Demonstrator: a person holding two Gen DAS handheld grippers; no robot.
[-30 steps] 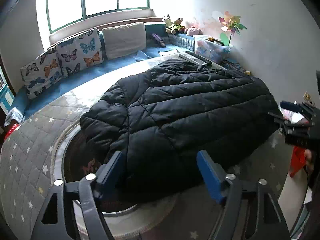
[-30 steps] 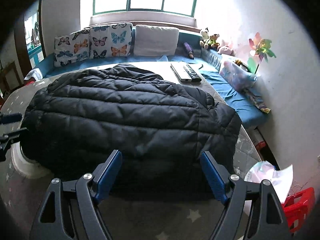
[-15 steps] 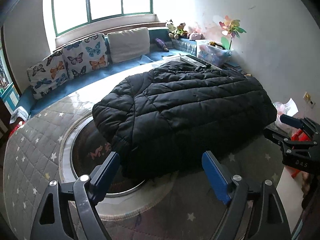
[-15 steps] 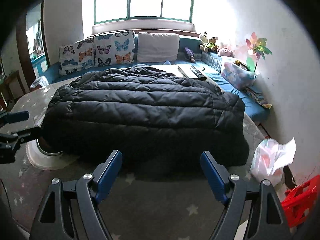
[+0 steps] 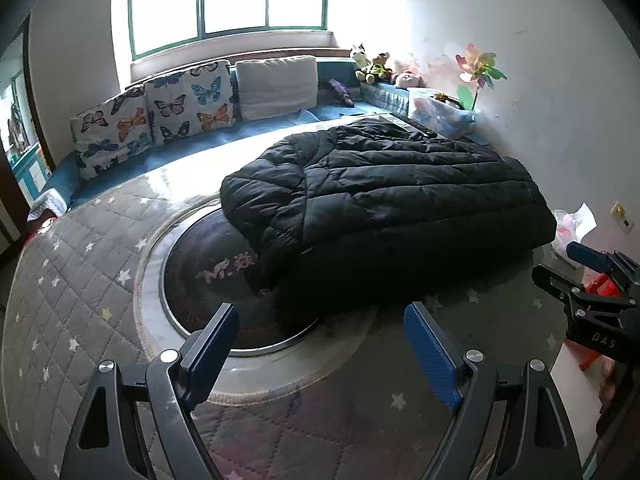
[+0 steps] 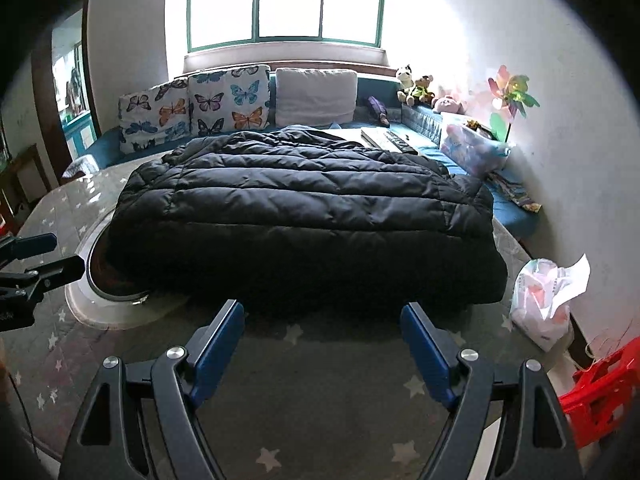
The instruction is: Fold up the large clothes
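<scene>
Left gripper (image 5: 320, 338): jaws stand wide and have just been opening; nothing lies between the blue pads, which hang over the grey starred cover (image 5: 80, 264) short of the jacket.
Black puffer jacket (image 5: 384, 208): lies bunched as a thick bundle on the round table, apart from both grippers; its sleeves and collar cannot be made out in the folds.
Round inset (image 5: 208, 272): a dark disc in the table top, partly buried under the jacket's left end; the right wrist view shows only a sliver of it.
Right gripper (image 6: 322, 334): released, pads spread and empty, just short of the jacket's near edge.
Left view only: the right gripper enters cut off at the right edge.
Right view only: a keyboard (image 6: 388, 140) behind the jacket, and a red stool (image 6: 604, 384) cut by the frame.
</scene>
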